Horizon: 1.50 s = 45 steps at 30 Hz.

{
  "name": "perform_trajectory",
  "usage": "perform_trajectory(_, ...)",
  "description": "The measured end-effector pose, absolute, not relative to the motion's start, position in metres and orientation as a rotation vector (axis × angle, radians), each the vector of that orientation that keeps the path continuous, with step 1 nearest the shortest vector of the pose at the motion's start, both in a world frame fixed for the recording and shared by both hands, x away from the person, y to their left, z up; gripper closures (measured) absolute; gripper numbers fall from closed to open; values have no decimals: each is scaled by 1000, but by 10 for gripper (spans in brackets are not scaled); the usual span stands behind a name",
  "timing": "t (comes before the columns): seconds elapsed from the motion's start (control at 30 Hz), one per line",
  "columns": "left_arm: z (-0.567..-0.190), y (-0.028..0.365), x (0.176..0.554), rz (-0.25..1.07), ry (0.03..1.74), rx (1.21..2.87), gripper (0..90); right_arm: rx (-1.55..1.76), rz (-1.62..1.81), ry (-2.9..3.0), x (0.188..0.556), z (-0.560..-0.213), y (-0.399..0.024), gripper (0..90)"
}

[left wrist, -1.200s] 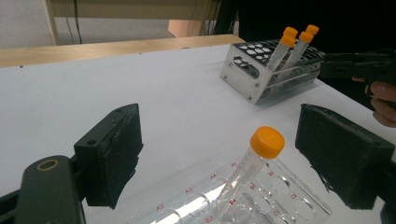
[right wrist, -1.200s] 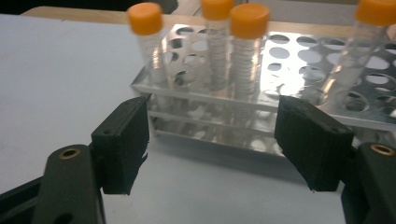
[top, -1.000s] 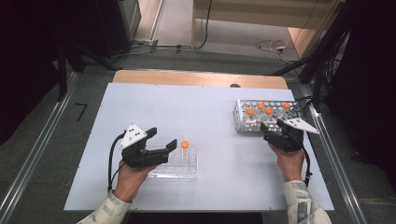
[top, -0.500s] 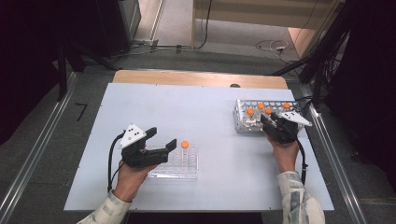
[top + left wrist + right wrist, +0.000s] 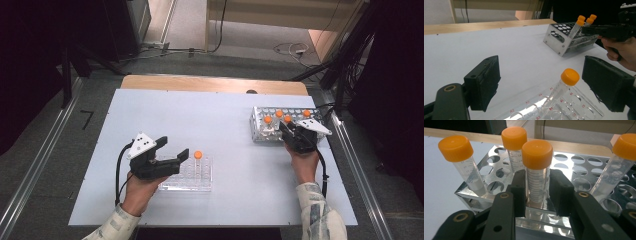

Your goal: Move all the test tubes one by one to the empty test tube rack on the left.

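Tubes with orange caps stand in a metal rack (image 5: pixel 260 131) near the far right corner of the table (image 5: pixel 150 107), and one of them, the middle tube (image 5: pixel 537 180), is what the right gripper (image 5: pixel 537 191) has gone for. Its jaws have just been closing, and in the right gripper view the two black pads sit against either side of that tube, just under its cap, with the tube upright between them. From where I stand that looks like a fair grip, though I would want it square: the pads should bear evenly on the clear wall and not on the cap's rim, or the tube may tilt as it comes up.

Pulling straight up along the tube's own line seems the best way, since the rack's holes are snug and a sideways tug could drag the whole rack across the table. The neighbouring tubes, one to the left (image 5: pixel 461 162) and one behind (image 5: pixel 514 147), stand close, so the jaws should stay narrow while rising.

Over near the front left of the table the left gripper (image 5: pixel 170 150) hangs with its jaws wide apart, holding nothing, just above the clear plastic rack (image 5: pixel 200 182). One tube (image 5: pixel 564 86) already leans in that rack. A free hole beside it looks like the sensible target, and the left gripper could steady the light plastic rack if needed.
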<state>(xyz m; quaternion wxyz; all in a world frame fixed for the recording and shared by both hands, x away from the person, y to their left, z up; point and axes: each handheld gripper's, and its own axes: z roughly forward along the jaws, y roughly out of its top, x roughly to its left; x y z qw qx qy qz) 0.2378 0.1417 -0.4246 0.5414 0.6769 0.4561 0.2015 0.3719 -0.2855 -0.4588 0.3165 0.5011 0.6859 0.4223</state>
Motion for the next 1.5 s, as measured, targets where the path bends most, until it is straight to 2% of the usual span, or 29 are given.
perform_trajectory(0.23,-425,141,238,479,1081,1613,146,1328,1112,1803,374,-461,-286,714)
perform_trajectory(0.9,-424,141,237,483,1078,1610,146,1303,1169,1750,366,-445,-288,721)
perform_trajectory(1.5,-424,141,237,479,1074,1612,146,1262,1258,1697,348,-417,-293,722)
